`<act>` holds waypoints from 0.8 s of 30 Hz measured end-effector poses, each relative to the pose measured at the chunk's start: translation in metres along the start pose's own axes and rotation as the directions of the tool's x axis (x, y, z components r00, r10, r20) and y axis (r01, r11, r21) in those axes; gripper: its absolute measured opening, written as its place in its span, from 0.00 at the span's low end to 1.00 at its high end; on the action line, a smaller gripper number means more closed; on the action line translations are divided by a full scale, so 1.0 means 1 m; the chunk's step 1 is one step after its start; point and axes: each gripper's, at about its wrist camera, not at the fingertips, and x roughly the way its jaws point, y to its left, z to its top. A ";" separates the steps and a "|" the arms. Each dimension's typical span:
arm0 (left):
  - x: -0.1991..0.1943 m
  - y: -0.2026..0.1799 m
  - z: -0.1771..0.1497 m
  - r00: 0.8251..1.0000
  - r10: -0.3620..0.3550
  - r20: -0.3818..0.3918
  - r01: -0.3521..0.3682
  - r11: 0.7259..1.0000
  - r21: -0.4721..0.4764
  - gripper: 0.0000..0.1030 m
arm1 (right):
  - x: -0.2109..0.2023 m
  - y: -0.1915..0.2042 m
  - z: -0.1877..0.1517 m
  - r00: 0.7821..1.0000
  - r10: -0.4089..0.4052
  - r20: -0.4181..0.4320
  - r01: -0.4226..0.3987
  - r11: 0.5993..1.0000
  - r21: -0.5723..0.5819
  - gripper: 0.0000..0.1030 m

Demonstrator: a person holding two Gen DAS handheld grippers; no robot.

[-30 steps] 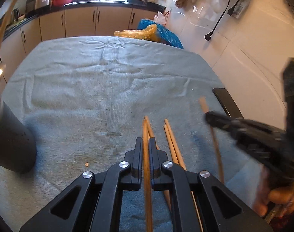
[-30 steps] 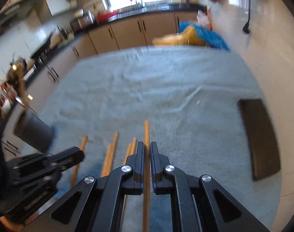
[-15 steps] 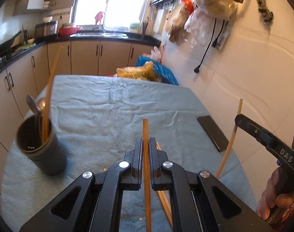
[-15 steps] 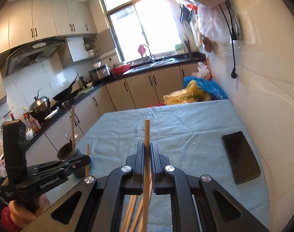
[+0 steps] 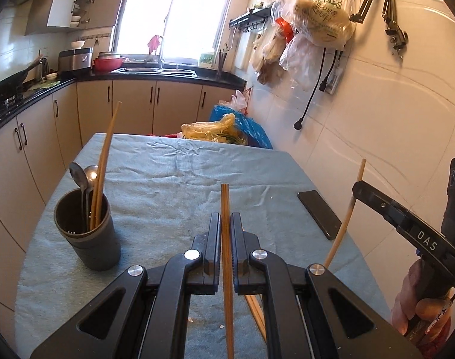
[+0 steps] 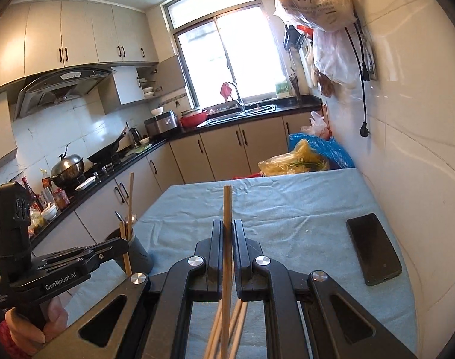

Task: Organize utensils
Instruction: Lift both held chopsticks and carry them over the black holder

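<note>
My left gripper (image 5: 224, 220) is shut on a wooden chopstick (image 5: 225, 200) that sticks up past its tips. My right gripper (image 6: 227, 226) is shut on another chopstick (image 6: 227, 206); in the left wrist view it shows at the right edge (image 5: 359, 185), with its chopstick (image 5: 347, 218) slanting down. A dark round utensil holder (image 5: 88, 239) stands at the table's left with two spoons and two chopsticks in it. Several loose chopsticks (image 6: 238, 326) lie on the cloth under the grippers. Both grippers hover above the table's near end.
A blue-grey cloth (image 5: 179, 179) covers the table. A black phone (image 5: 318, 214) lies near its right edge by the tiled wall. Plastic bags (image 5: 224, 130) sit beyond the far end. Kitchen cabinets and a counter run along the left and back.
Both grippers rose from the cloth and tilted up, each lifting a chopstick clear. The holder came fully into the left wrist view.
</note>
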 end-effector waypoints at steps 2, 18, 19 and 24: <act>-0.004 0.001 0.001 1.000 0.000 0.007 0.000 1.000 0.001 0.05 | 0.001 0.003 0.001 1.000 0.007 -0.003 -0.007 1.000 -0.001 0.06; -0.034 0.013 0.013 0.998 0.014 0.058 -0.013 1.000 -0.007 0.05 | 0.007 0.028 0.017 0.999 0.045 0.004 -0.045 0.999 -0.004 0.06; -0.036 0.014 0.014 0.998 0.017 0.062 -0.017 1.000 -0.007 0.05 | 0.008 0.030 0.018 0.999 0.046 0.005 -0.046 0.999 -0.005 0.06; -0.044 0.019 0.019 0.996 0.027 0.079 -0.027 1.000 -0.006 0.05 | 0.015 0.040 0.021 0.999 0.048 -0.003 -0.048 0.998 -0.026 0.06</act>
